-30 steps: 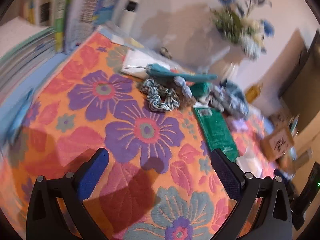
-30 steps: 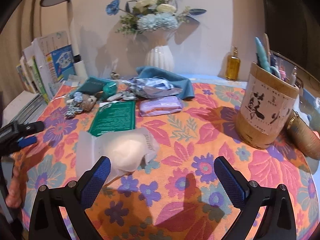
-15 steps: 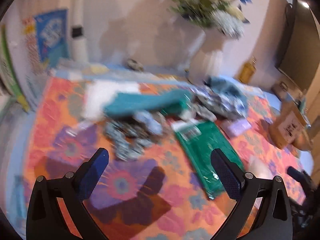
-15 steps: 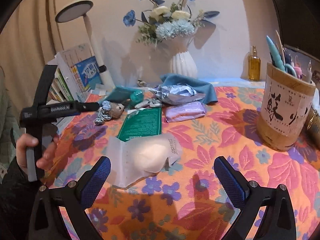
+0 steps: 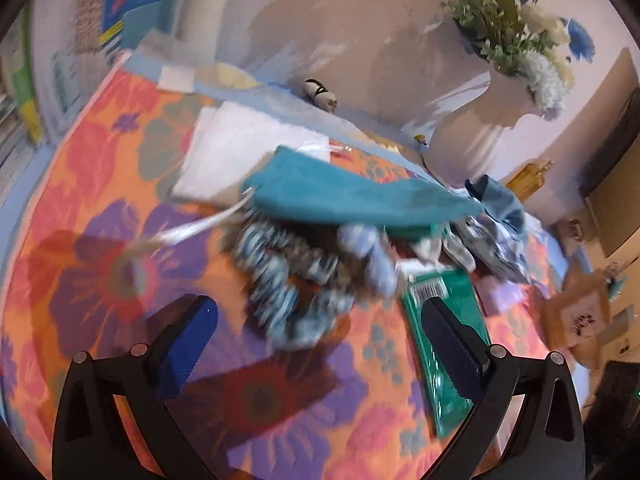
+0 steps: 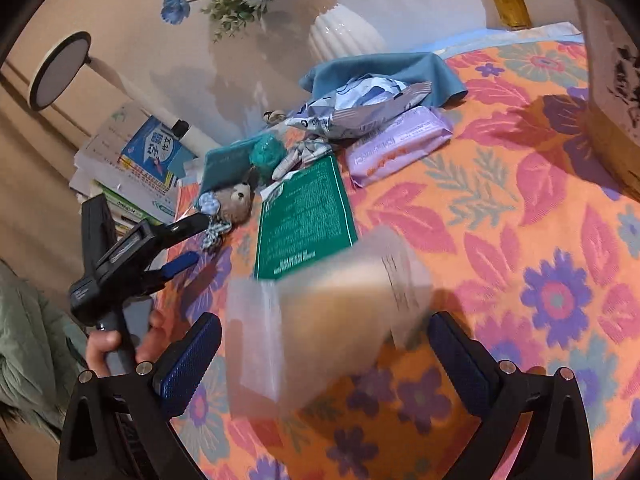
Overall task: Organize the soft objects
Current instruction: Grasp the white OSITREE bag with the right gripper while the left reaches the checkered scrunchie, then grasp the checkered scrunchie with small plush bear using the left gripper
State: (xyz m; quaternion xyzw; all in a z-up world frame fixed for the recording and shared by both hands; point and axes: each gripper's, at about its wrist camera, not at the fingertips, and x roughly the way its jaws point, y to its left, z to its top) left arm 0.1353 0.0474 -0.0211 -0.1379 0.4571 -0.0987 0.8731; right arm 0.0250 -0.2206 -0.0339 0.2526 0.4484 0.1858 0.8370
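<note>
My left gripper (image 5: 318,334) has its jaws spread wide and holds nothing, hanging over the flowered cloth on the tabletop (image 5: 92,184). Just beyond its fingertips lies a blurred blue-and-white patterned scrunchie (image 5: 288,280), with a small plush toy (image 5: 370,252) touching it and a teal pouch (image 5: 352,200) draped over both. A green packet (image 5: 448,344) lies flat just beside the right finger. From the right wrist view, my right gripper (image 6: 324,354) is likewise wide open and empty, and a white soft item in a clear bag (image 6: 332,312), motion-blurred, sits between its pads; I cannot tell whether they touch it. Farther back are a purple pack (image 6: 400,140), a crinkled printed bag (image 6: 352,112) resting on a blue cloth (image 6: 416,68), and a white vase (image 6: 344,36). A hand (image 6: 116,344) holds the left gripper's handle at lower left.
</note>
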